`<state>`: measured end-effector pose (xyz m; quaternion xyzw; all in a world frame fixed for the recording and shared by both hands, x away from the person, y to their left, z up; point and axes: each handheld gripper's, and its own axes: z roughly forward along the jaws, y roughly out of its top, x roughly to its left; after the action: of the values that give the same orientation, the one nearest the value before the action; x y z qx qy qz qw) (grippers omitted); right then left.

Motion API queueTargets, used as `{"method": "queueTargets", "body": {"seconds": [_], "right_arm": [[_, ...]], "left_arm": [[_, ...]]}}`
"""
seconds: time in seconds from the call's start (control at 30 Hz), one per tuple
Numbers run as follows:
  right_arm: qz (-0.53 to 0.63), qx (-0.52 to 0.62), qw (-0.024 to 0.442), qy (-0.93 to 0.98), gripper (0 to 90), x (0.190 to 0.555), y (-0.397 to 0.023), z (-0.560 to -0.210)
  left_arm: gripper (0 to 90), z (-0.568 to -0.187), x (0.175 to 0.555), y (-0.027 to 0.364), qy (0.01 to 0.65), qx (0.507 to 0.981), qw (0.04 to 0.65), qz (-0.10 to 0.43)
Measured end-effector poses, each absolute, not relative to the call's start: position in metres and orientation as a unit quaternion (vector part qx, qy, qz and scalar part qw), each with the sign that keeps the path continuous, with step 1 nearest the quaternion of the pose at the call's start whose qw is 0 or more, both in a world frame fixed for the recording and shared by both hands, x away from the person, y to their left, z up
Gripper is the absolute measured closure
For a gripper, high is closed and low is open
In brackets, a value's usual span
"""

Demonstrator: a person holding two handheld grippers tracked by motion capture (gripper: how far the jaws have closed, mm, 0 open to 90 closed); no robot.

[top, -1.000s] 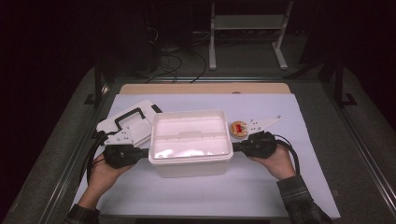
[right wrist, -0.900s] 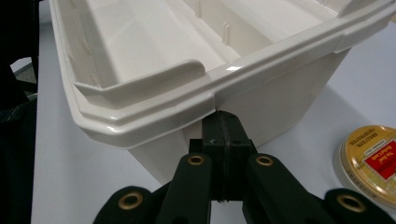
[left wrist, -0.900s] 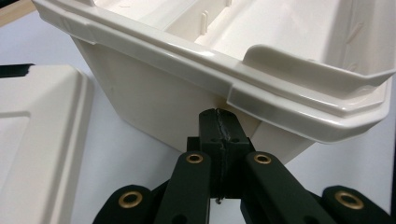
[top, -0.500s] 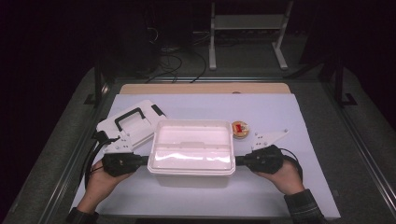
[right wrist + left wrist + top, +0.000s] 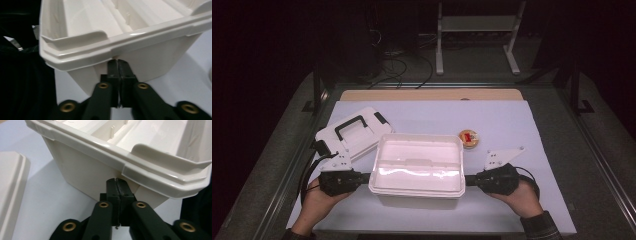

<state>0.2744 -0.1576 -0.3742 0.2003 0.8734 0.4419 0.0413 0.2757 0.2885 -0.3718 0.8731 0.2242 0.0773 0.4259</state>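
White plastic bin (image 5: 417, 167): left tongs (image 5: 117, 185) and right tongs (image 5: 118, 65), closed empty, tucked under its end rims; lift level, together.

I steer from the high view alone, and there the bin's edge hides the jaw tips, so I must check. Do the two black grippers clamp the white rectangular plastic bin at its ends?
Observer: No. In the left gripper view, the left gripper has its jaws together with nothing between them. They have just been opening a little. The tips sit under the rim of the white rectangular plastic bin.
Operator: And the right one?
Observer: The same. The right gripper shows jaws together with nothing between them, also just opening slightly. The tips are tucked beneath the overhanging rim, against the end wall.
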Motion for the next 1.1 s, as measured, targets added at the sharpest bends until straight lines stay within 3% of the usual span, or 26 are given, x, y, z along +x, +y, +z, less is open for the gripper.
{"method": "queueTargets", "body": {"seconds": [0.17,0.27,0.63,0.77,0.87,1.1], "right_arm": [[0.441,0.215,0.047,0.870,70.9,0.279,-0.163,-0.374],[0.430,0.230,0.062,0.871,63.3,0.284,-0.168,-0.375],[0.401,0.248,0.087,0.878,46.7,0.301,-0.178,-0.359],[0.406,0.251,0.092,0.874,42.5,0.305,-0.181,-0.349],[0.410,0.242,0.095,0.874,39.9,0.307,-0.180,-0.339],[0.419,0.216,0.079,0.878,37.5,0.316,-0.168,-0.319]], "left_arm": [[71.2,-0.374,0.280,0.298,0.246,0.875,0.407,0.091],[59.7,-0.380,0.283,0.305,0.263,0.878,0.389,0.095],[29.6,-0.419,0.282,0.319,0.310,0.886,0.334,0.094],[19.7,-0.430,0.278,0.324,0.319,0.884,0.329,0.095],[18.0,-0.439,0.273,0.326,0.326,0.880,0.333,0.089],[3.5,-0.447,0.265,0.326,0.310,0.883,0.332,0.117]]}}
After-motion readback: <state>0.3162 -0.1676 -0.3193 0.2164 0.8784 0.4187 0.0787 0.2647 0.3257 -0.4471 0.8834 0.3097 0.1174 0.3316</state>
